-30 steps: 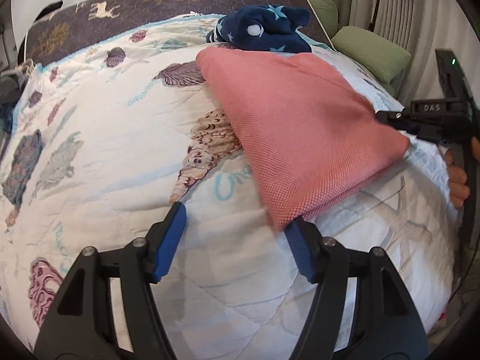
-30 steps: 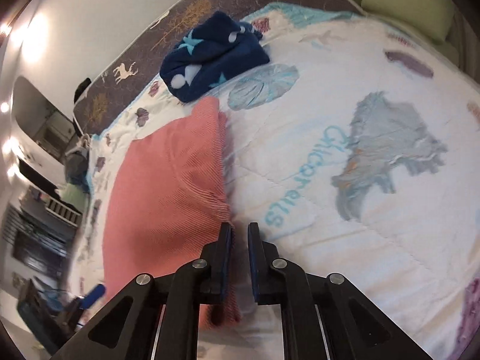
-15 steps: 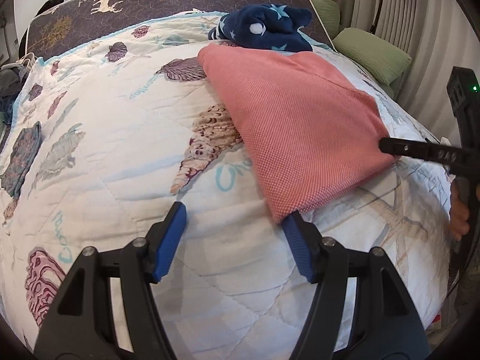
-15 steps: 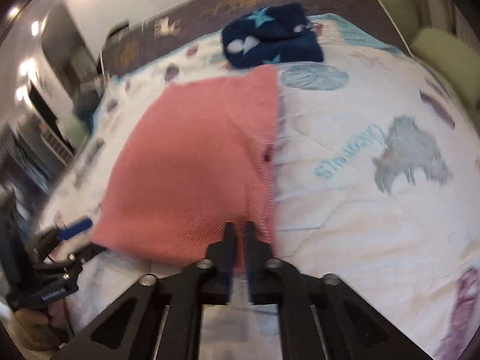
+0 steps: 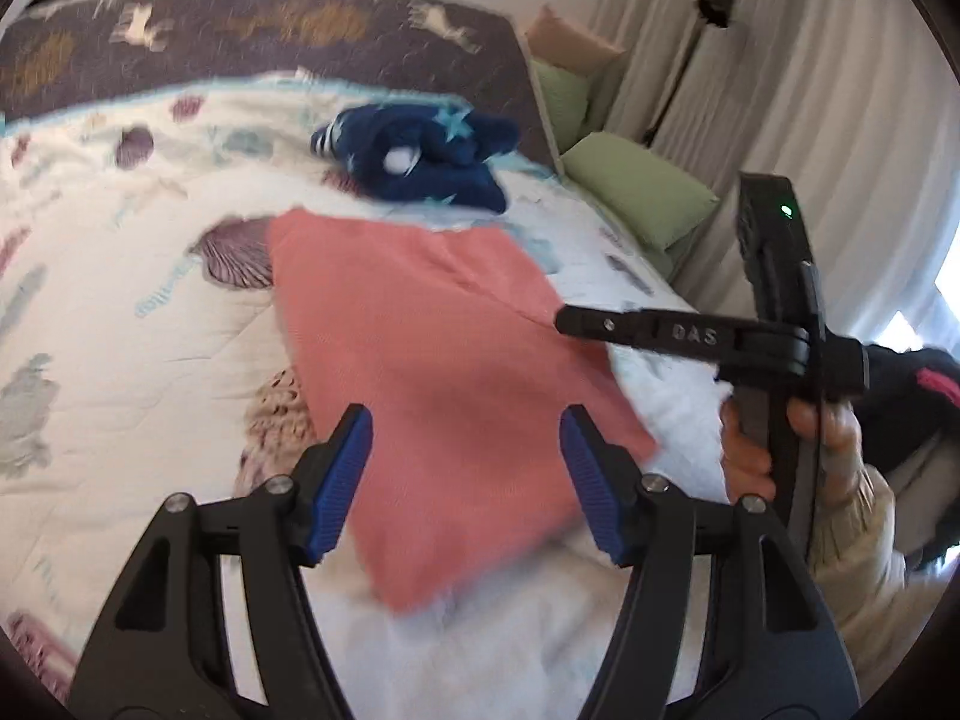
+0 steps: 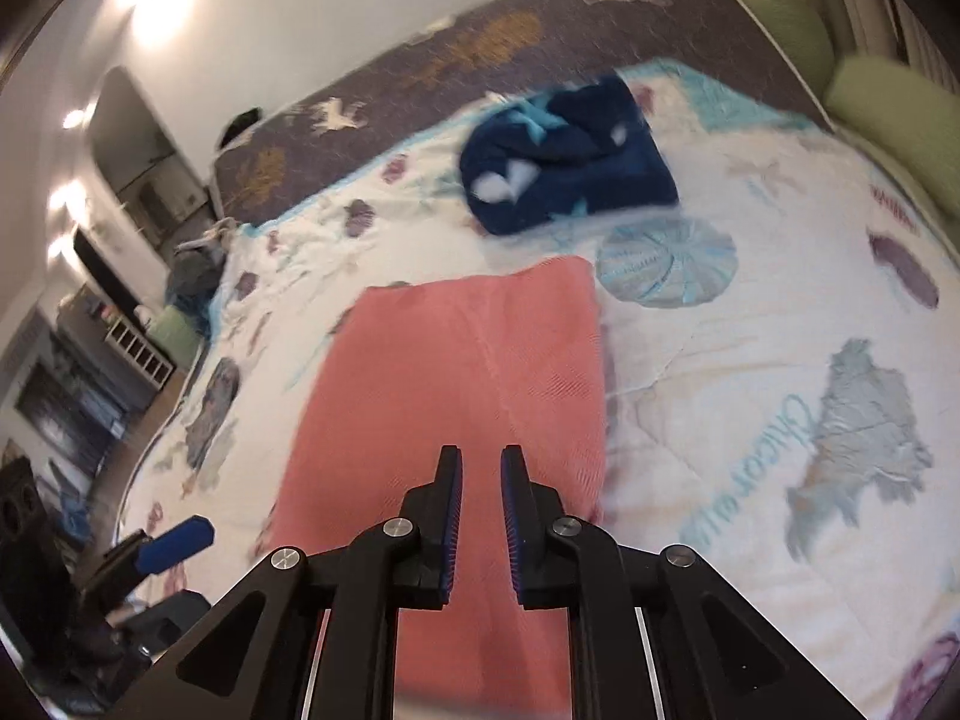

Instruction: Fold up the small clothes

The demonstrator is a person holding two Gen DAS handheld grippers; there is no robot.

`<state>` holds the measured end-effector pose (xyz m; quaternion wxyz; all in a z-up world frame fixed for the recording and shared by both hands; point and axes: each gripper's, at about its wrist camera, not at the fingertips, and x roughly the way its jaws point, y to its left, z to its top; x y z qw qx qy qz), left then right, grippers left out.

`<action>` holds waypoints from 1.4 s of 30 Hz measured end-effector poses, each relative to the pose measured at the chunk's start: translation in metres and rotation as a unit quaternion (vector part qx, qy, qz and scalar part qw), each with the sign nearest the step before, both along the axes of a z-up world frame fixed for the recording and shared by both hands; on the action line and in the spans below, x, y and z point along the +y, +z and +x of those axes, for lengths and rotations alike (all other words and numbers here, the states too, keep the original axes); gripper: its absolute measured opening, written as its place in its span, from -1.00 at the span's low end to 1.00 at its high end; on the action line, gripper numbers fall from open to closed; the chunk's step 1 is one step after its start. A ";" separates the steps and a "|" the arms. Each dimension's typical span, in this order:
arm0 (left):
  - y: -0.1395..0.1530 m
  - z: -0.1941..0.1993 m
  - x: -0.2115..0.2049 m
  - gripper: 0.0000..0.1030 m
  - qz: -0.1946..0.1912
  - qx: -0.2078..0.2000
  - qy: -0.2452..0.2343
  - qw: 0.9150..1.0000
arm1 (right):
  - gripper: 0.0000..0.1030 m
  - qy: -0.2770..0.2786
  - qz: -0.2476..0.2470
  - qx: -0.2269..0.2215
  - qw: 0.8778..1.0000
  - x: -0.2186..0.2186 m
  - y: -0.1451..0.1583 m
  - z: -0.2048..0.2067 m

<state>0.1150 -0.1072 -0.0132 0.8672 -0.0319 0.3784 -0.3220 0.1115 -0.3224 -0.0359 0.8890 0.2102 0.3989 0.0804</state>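
- On the sea-print quilt point(image 5: 150, 372), the pink cloth point(image 5: 432, 372) is laid out flat as a folded rectangle, its near corner reaching toward the bed's front edge.
- Just beyond its far edge, a dark blue starred garment point(image 5: 420, 156) is seen in a loose heap, apparently not yet folded.
- The left gripper point(image 5: 468, 468) is held wide open above the near part of the pink cloth; nothing is grasped between its blue pads point(image 5: 342, 480).
- The right gripper point(image 6: 480, 516) was closed tight at the cloth's edge a second ago; now a narrow gap is shown between its fingers, and no fabric is seen caught in it.
- Since half a second ago, both cameras have been drawn back and raised, so more of the cloth is framed under each tool.
- From this it is judged that the pink cloth has been released and its fold is finished or nearly so.
- The blue garment is judged the likely next piece, and a reach across the pink cloth would be needed without disturbing it.
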 end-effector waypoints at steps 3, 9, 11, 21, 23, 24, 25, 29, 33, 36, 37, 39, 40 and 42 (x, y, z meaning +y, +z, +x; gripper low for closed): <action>-0.041 0.045 0.004 0.07 -0.008 0.078 0.015 0.997 | -0.86 -0.018 0.009 0.048 0.999 -0.011 -0.032 0.015; -0.026 0.051 0.031 -0.22 -0.045 0.085 0.030 0.995 | -0.83 0.008 0.048 0.034 0.998 -0.031 -0.024 0.009; -0.009 0.058 0.029 -0.15 -0.044 0.052 0.026 0.997 | -0.79 0.010 0.020 0.019 1.000 -0.030 -0.009 0.018; -0.027 0.146 -0.017 -0.08 0.016 0.048 0.038 0.998 | -0.79 0.026 0.040 0.042 0.998 -0.027 -0.019 0.123; -0.054 0.153 -0.012 -0.12 0.035 0.045 0.059 0.997 | -1.00 0.014 0.058 0.055 0.997 -0.038 -0.046 0.136; -0.054 0.150 -0.009 -0.12 0.026 0.029 0.059 0.997 | -1.00 0.015 0.102 0.037 0.994 -0.048 -0.057 0.136; -0.051 0.146 -0.009 -0.12 0.031 0.025 0.063 0.997 | -1.00 0.016 0.133 0.029 0.991 -0.054 -0.062 0.133; -0.041 0.131 -0.014 -0.10 0.072 -0.002 0.065 0.995 | -0.92 0.025 0.121 0.008 0.992 -0.051 -0.050 0.119; -0.029 0.113 0.014 0.31 0.050 0.012 0.071 0.996 | -0.20 0.028 0.083 -0.020 0.996 -0.046 -0.022 0.082; -0.030 0.108 0.026 0.41 0.036 0.040 0.065 0.996 | 0.27 0.028 0.034 -0.020 0.999 -0.046 -0.013 0.058; -0.032 0.108 0.030 0.41 0.026 0.058 0.057 0.996 | 0.27 0.035 0.029 -0.011 0.999 -0.047 -0.014 0.054; -0.036 0.109 0.030 0.41 0.012 0.083 0.044 0.996 | 0.27 0.057 0.050 0.007 0.997 -0.050 -0.021 0.049; -0.039 0.110 0.030 0.42 0.003 0.094 0.040 0.995 | 0.27 0.071 0.065 0.018 0.995 -0.050 -0.026 0.049; -0.046 0.114 0.027 0.41 -0.024 0.122 0.025 0.992 | 0.27 0.103 0.094 0.041 0.989 -0.049 -0.041 0.051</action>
